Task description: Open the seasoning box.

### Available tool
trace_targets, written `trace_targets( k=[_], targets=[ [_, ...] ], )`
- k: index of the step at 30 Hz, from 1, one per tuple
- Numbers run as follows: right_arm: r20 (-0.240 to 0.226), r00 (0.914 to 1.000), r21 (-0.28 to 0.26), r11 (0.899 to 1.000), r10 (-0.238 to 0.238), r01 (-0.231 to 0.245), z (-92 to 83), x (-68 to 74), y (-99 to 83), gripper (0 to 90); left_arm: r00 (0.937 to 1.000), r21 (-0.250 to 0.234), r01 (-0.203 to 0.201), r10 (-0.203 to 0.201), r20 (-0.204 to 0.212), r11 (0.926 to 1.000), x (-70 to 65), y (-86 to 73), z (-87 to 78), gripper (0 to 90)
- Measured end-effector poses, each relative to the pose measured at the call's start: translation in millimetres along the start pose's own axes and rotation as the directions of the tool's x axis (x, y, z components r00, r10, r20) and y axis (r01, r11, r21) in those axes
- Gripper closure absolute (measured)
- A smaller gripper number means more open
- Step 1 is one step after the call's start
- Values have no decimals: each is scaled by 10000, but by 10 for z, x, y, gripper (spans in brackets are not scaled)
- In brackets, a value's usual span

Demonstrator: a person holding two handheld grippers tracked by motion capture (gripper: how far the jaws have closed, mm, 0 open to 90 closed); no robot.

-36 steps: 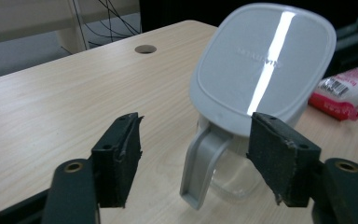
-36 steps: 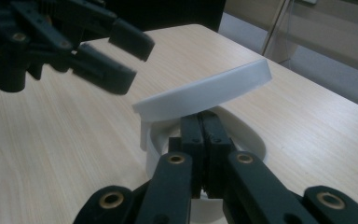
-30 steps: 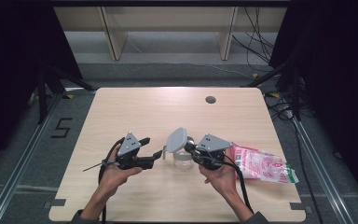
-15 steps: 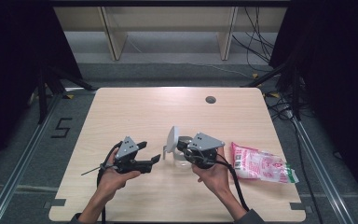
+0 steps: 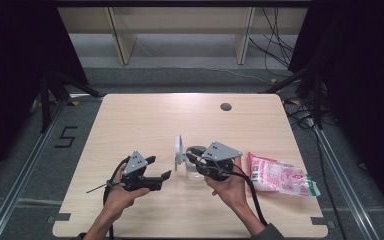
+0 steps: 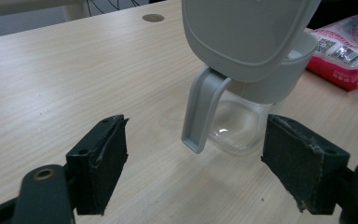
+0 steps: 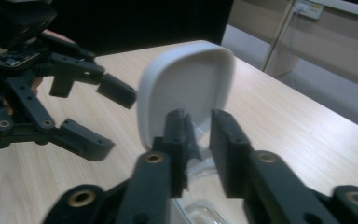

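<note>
A clear container (image 5: 194,170) with a grey collar and handle (image 6: 203,112) stands on the table (image 5: 130,125), its grey lid (image 5: 179,149) flipped up and open. In the left gripper view the lid (image 6: 247,32) hangs over the glass body (image 6: 240,128). My left gripper (image 5: 160,167) sits just left of the container; its jaws (image 6: 200,172) have just been opening and stand wide with nothing gripped. My right gripper (image 5: 192,158) is at the container's rim behind the lid (image 7: 186,88). Its jaws (image 7: 204,140) have just been opening, and a narrow gap shows between the pads.
A pink and white packet (image 5: 280,177) lies on the table to the right of the container, also seen as the packet (image 6: 345,51) beyond it. A dark round hole (image 5: 225,106) sits near the far edge. Shelving and cables lie past the table.
The lid has swung from a slant to standing upright. The right gripper's jaws, closed before, have parted. The left gripper's jaws have widened; both hands stayed in place.
</note>
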State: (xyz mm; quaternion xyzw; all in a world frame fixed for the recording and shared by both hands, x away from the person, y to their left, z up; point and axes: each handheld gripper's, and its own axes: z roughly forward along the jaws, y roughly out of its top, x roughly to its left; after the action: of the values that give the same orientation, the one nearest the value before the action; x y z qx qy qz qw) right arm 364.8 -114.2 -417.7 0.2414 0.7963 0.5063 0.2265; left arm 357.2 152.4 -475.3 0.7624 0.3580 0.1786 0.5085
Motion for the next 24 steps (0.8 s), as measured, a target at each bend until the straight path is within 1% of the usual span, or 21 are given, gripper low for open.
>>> trace_targets(
  k=[1, 3, 4, 5, 7, 8, 9, 10, 11, 12, 13, 14, 15, 16, 17, 18, 19, 21, 22, 23, 24],
  targets=[
    [12, 10000, -10, 10000, 85, -85, -20, -18, -22, 699, 10000, -40, 20, -20, 13, 10000, -3, -7, 3, 212],
    [25, 9999, 199, 9997, 139, -139, -73, -46, -75, 638, 10000, -21, 38, -38, 33, 10000, -5, -21, -1, 203],
    [205, 9992, 264, 9991, 336, -341, -120, -61, -137, 607, 10000, 0, 81, -81, 12, 10000, -10, -30, -1, 201],
    [240, 9989, 276, 9988, 409, -416, -163, -85, -188, 596, 9999, 10, 103, -103, 66, 9999, -12, -40, 5, 201],
    [357, 9960, 426, 9956, 815, -830, -244, -123, -282, 552, 9999, 42, 60, -60, 110, 10000, -17, -57, 7, 200],
    [582, 9912, 561, 9909, 1190, -1222, -294, -132, -317, 533, 9999, 109, 95, -96, 103, 9999, -19, -70, 8, 199],
    [557, 9908, 691, 9895, 1234, -1271, -334, -183, -357, 510, 9998, 99, -1, -1, 185, 10000, -10, -77, 13, 194],
    [741, 9893, 578, 9898, 1256, -1300, -366, -211, -395, 502, 9999, 161, -43, 41, 130, 9999, -11, -83, 12, 193],
    [817, 9861, 647, 9865, 1447, -1502, -413, -217, -432, 499, 9998, 167, 127, -129, 117, 9998, -18, -95, 13, 192],
    [944, 9825, 725, 9832, 1606, -1677, -445, -204, -461, 492, 9999, 179, 107, -109, 94, 9998, -18, -102, 8, 190],
    [1073, 9855, 714, 9876, 1317, -1398, -478, -235, -507, 483, 9999, 204, 92, -94, 95, 9998, -12, -107, 5, 190],
    [1039, 9786, 974, 9774, 1775, -1877, -528, -209, -546, 478, 9999, 203, 131, -133, 102, 9997, -10, -112, 4, 189],
    [1067, 9782, 925, 9778, 1783, -1883, -566, -219, -594, 475, 9998, 203, 148, -150, 99, 9997, -11, -117, 5, 187],
    [1220, 9698, 998, 9696, 2111, -2236, -626, -198, -630, 468, 9998, 224, 153, -155, 80, 9996, -13, -123, 3, 186],
    [1234, 9702, 993, 9702, 2084, -2210, -686, -211, -671, 461, 9998, 221, 195, -197, 61, 9996, -19, -127, 1, 187],
    [1318, 9720, 1007, 9729, 1943, -2082, -722, -228, -696, 456, 9997, 236, 161, -165, 170, 9996, -17, -133, 2, 186],
    [1366, 9688, 1042, 9695, 2070, -2218, -772, -232, -723, 452, 9999, 267, 126, -129, 104, 9996, -23, -135, -3, 185],
    [1494, 9611, 898, 9648, 2323, -2472, -874, -244, -783, 447, 9998, 250, 146, -150, 152, 9996, -33, -141, 0, 184],
    [1618, 9600, 974, 9643, 2287, -2461, -949, -254, -810, 446, 9998, 301, 136, -140, 138, 9995, -34, -143, -2, 184],
    [1748, 9491, 1063, 9532, 2621, -2829, -998, -228, -818, 447, 9998, 308, 131, -135, 141, 9994, -36, -147, -4, 184],
    [1834, 9560, 1014, 9629, 2291, -2502, -1042, -264, -846, 447, 9998, 297, 110, -114, 141, 9995, -36, -150, -5, 184]
  ],
)
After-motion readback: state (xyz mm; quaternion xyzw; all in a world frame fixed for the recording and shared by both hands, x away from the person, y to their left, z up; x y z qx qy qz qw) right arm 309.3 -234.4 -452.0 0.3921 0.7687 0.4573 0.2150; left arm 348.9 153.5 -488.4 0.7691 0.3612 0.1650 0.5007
